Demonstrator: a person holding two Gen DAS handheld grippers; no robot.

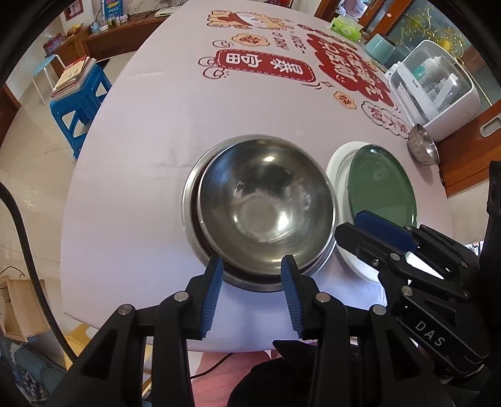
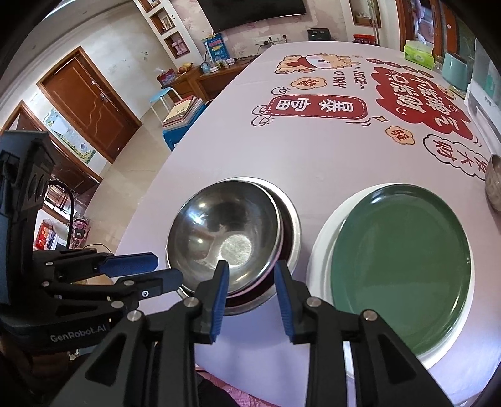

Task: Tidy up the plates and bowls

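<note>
A steel bowl (image 1: 266,206) (image 2: 219,231) sits tilted inside a larger steel bowl (image 1: 191,200) (image 2: 294,225) near the table's front edge. My left gripper (image 1: 252,264) (image 2: 166,268) is open at the stack's near-left rim, and its pads do not press on it. My right gripper (image 2: 250,267) (image 1: 347,223) is also open, its fingers standing either side of the stack's near-right rim without clamping it. To the right, a green plate (image 1: 382,184) (image 2: 400,266) lies on a white plate (image 1: 336,169) (image 2: 319,250). A small steel bowl (image 1: 422,147) (image 2: 494,181) rests farther right.
The tablecloth (image 1: 141,188) carries red prints at the back. A white countertop appliance (image 1: 435,84), a teal container (image 1: 380,47) and a green tissue box (image 1: 346,28) line the far right. A blue stool with books (image 1: 81,94) stands left of the table.
</note>
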